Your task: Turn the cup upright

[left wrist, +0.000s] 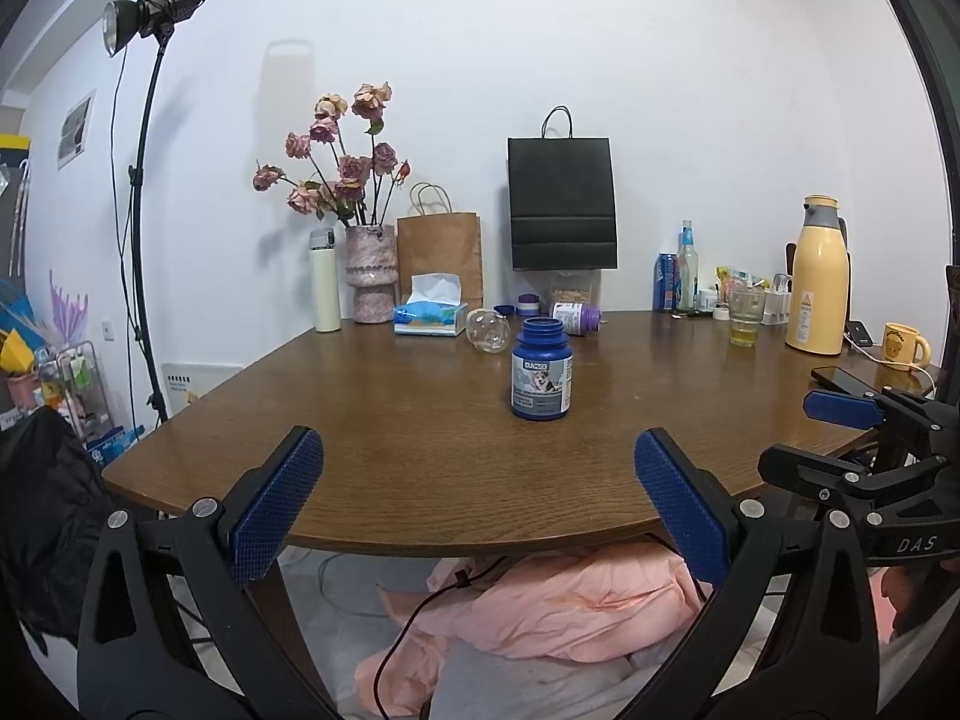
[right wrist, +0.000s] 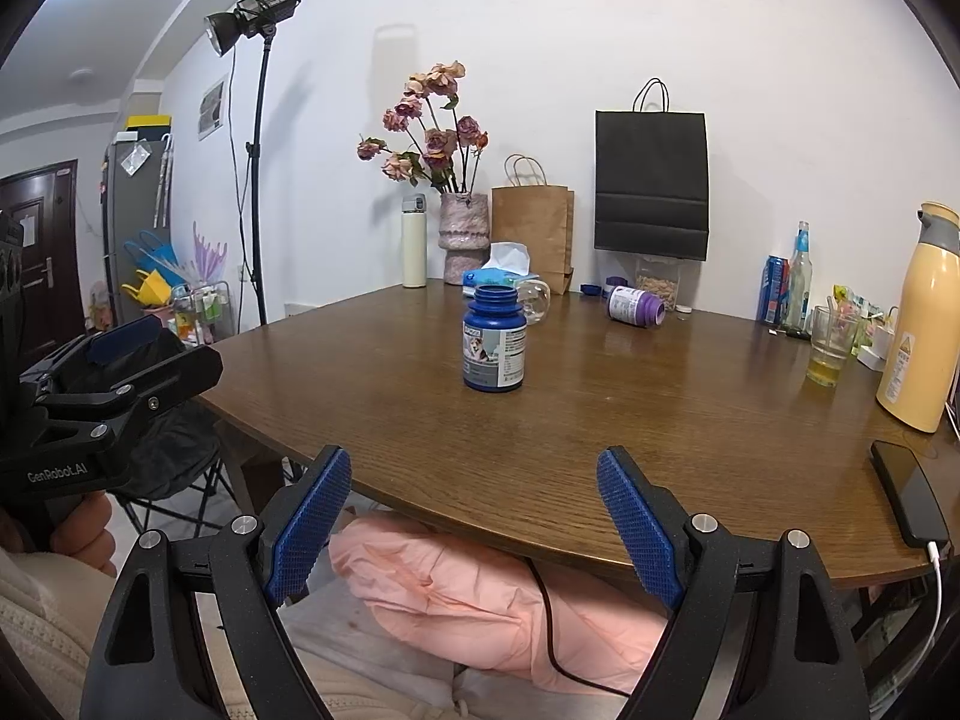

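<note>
Both grippers sit nearest the cameras, held short of the table's near edge. On the left gripper [left wrist: 477, 498] the jaws stand wide apart with nothing between them; the right gripper [right wrist: 474, 516] shows the same spread and is likewise empty. Each finger carries a blue pad with a fine knurled texture, presumably to add grip on smooth items. That spread suits an approach not yet begun.

Beyond them lies the table [left wrist: 390, 420], a dark wood-grain top with a curved near edge. At its centre stands a blue bottle [left wrist: 541, 369], cylindrical, uncapped and upright, printed with a dog label.

Farther back, just left of and behind the bottle, the cup [left wrist: 489, 330] lies on its side. It is clear, rounded glass with a handle visible in the right wrist view, so it can roll. Judged from this, it has yet to be set upright.

A tissue box [left wrist: 429, 315] sits just left of the cup.
</note>
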